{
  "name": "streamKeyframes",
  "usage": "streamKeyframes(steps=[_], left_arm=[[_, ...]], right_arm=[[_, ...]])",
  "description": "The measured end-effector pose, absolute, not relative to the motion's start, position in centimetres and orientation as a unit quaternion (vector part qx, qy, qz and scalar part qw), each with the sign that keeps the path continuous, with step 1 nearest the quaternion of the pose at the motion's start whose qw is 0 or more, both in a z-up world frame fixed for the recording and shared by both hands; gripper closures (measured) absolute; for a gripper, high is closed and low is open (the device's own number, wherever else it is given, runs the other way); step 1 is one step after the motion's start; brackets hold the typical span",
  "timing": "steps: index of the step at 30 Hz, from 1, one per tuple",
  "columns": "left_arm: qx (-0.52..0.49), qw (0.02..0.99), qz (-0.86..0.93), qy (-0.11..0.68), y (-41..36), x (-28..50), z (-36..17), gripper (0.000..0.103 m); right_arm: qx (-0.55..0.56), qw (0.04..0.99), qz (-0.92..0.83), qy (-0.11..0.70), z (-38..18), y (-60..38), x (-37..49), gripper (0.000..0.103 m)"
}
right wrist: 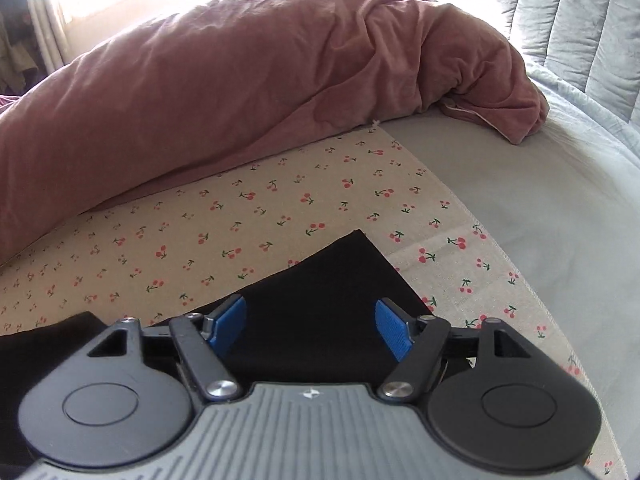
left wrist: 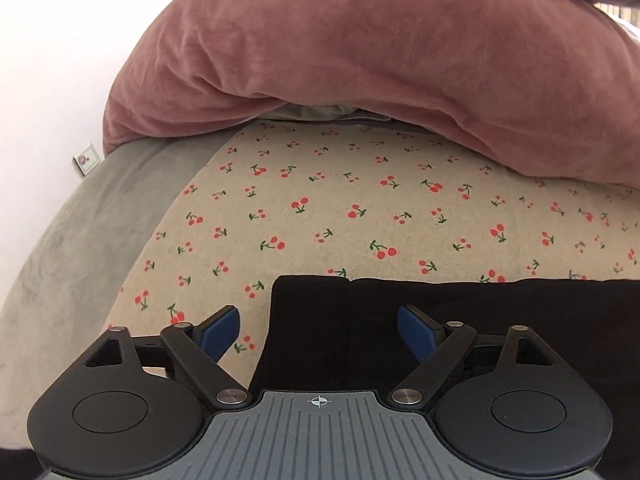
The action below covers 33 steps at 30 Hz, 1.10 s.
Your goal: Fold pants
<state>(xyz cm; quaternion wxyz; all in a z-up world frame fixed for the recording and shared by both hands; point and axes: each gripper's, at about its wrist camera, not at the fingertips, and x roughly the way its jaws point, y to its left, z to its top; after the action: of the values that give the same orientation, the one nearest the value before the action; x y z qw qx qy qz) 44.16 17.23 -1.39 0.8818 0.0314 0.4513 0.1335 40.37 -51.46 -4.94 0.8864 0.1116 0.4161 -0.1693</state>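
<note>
The black pants lie flat on a beige cherry-print cloth on the bed. In the left wrist view my left gripper is open over the pants' left end, its left finger over the cloth and its right finger over the black fabric. In the right wrist view the pants show a squared corner pointing away. My right gripper is open just above that end, with both blue pads over the black fabric. Neither gripper holds anything.
A bulky pink duvet lies along the far side of the cloth, also in the right wrist view. Grey bedsheet surrounds the cloth. A quilted grey headboard stands at the far right. A white wall is at left.
</note>
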Motion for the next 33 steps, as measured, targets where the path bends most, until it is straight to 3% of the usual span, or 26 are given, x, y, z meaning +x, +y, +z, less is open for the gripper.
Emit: streamKeyframes(steps=[1,4,7,9,11,12,13,16,21,28,33], left_arm=[[0.035,0.880,0.124,0.458,17.2,44.4,-1.9,0.059],[0.045,0.885,0.103,0.452,16.2,44.1,-2.5,0.080],[0.078,0.888,0.097,0.443,15.1,44.1,-2.7,0.090],[0.081,0.891,0.097,0.436,15.2,43.8,-2.7,0.092],[0.072,0.895,0.103,0.427,15.6,43.8,-2.7,0.093],[0.071,0.896,0.109,0.424,15.7,43.8,-2.7,0.094],[0.070,0.897,0.118,0.419,15.7,43.9,-2.6,0.094],[0.064,0.900,0.141,0.407,15.7,44.4,-2.4,0.094],[0.040,0.903,0.145,0.402,16.0,45.2,-1.8,0.095],[-0.011,0.911,0.152,0.383,17.2,44.3,-0.4,0.095],[-0.089,0.938,0.124,0.311,19.5,39.7,5.4,0.095]], right_arm=[[0.108,0.881,-0.184,0.423,-5.4,-51.8,41.2,0.026],[0.131,0.870,-0.224,0.418,-6.5,-53.7,42.5,0.026],[0.173,0.867,-0.232,0.405,-7.6,-55.6,43.1,0.026],[0.169,0.867,-0.227,0.409,-8.4,-55.9,44.0,0.026],[0.129,0.877,-0.221,0.407,-9.0,-55.1,44.9,0.039],[0.108,0.879,-0.215,0.411,-9.2,-54.7,45.2,0.069],[0.095,0.881,-0.210,0.414,-9.2,-54.3,45.5,0.091],[0.080,0.880,-0.215,0.415,-8.6,-53.9,46.0,0.096],[0.118,0.893,-0.255,0.353,-5.6,-55.6,44.5,0.096],[0.094,0.889,-0.265,0.362,-5.4,-54.4,43.9,0.096],[0.141,0.928,-0.226,0.261,3.9,-53.8,39.7,0.096]])
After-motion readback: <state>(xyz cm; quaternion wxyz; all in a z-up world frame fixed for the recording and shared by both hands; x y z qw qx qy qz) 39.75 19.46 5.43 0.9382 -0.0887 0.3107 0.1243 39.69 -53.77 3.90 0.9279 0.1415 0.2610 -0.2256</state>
